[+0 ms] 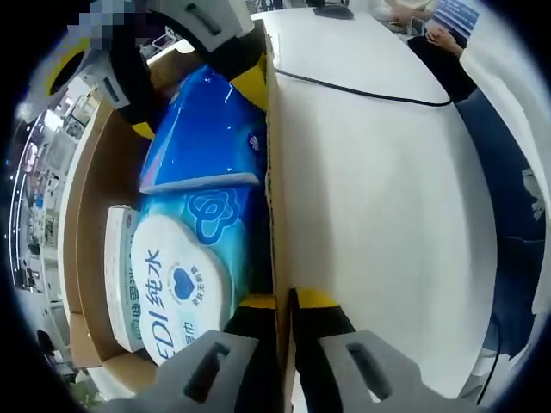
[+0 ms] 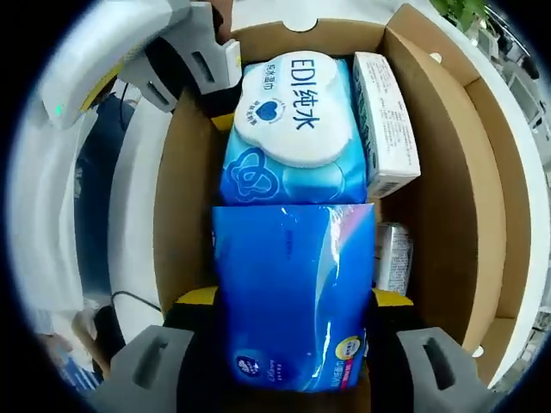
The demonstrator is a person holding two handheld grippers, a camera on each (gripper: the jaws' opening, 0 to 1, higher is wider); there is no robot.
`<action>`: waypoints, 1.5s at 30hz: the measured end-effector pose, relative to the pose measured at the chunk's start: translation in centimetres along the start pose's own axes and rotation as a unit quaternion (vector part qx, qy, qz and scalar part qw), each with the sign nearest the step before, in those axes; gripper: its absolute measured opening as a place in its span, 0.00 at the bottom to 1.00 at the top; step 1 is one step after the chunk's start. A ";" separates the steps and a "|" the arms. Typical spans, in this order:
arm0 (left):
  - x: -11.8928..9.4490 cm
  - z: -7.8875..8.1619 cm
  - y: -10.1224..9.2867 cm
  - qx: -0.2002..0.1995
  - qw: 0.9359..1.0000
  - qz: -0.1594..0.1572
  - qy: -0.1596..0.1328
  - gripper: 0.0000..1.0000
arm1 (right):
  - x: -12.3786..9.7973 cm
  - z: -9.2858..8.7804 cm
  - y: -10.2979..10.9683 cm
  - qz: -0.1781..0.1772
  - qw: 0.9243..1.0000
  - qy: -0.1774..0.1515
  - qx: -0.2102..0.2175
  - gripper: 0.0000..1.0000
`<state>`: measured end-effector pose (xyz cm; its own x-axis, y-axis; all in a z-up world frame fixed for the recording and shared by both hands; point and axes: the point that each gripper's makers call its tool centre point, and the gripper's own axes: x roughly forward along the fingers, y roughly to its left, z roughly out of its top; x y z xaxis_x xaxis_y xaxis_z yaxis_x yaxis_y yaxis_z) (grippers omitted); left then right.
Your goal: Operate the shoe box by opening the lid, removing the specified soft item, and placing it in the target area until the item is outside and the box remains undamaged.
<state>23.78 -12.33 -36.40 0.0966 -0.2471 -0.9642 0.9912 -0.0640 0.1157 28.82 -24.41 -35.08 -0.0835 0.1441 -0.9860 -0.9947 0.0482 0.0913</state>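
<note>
The wet-wipes pack (image 2: 288, 129) carries a white lid printed "EDI 纯水" above a blue heart; in the left gripper view the same pack (image 1: 185, 284) sits at lower left. Just below it in the right gripper view lies a glossy blue tissue pack (image 2: 293, 292), with small badges too tiny to read. A white carton (image 2: 386, 120) with fine unreadable print stands along the upper right, and a silvery can (image 2: 394, 256) is wedged below it. All sit inside the open cardboard shoe box (image 2: 448, 198).

The right gripper (image 2: 293, 323) has its jaws clamped on the tissue pack's sides. The left gripper (image 1: 284, 331) pinches the box wall (image 1: 274, 172). A black cable (image 1: 362, 90) crosses the white table (image 1: 379, 224) at upper right.
</note>
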 end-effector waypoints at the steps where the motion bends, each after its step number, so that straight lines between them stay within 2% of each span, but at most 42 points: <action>1: 0.1 0.0 0.0 0.000 1.000 0.000 0.000 0.01 | 0.1 0.0 0.0 0.001 1.000 0.002 0.002 0.67; 8: 0.4 0.0 0.0 -0.001 1.000 0.000 0.004 0.01 | 0.5 -0.2 -0.1 0.004 1.000 0.026 0.009 0.69; 15: 0.4 0.0 0.1 0.003 1.000 0.002 0.002 0.01 | 0.9 -0.4 -0.4 0.013 1.000 0.016 0.019 0.70; 22: 0.5 0.0 0.1 0.008 1.000 0.003 0.007 0.01 | 1.1 -0.3 -0.2 -0.001 1.000 0.010 0.027 0.71; 33: 0.6 -0.2 0.2 0.012 1.000 0.006 0.012 0.01 | 1.3 -0.2 -0.4 -0.016 0.999 0.036 0.031 0.71; 45: 0.5 -0.4 0.0 0.016 1.000 0.005 0.008 0.01 | 1.2 -0.1 0.2 -0.040 0.998 0.005 0.039 0.70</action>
<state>23.82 -12.08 -37.02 0.1076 -0.2317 -0.9668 0.9868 -0.0937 0.1322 28.56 -24.33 -36.22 -0.0041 0.1274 -0.9918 -0.9904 0.1366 0.0217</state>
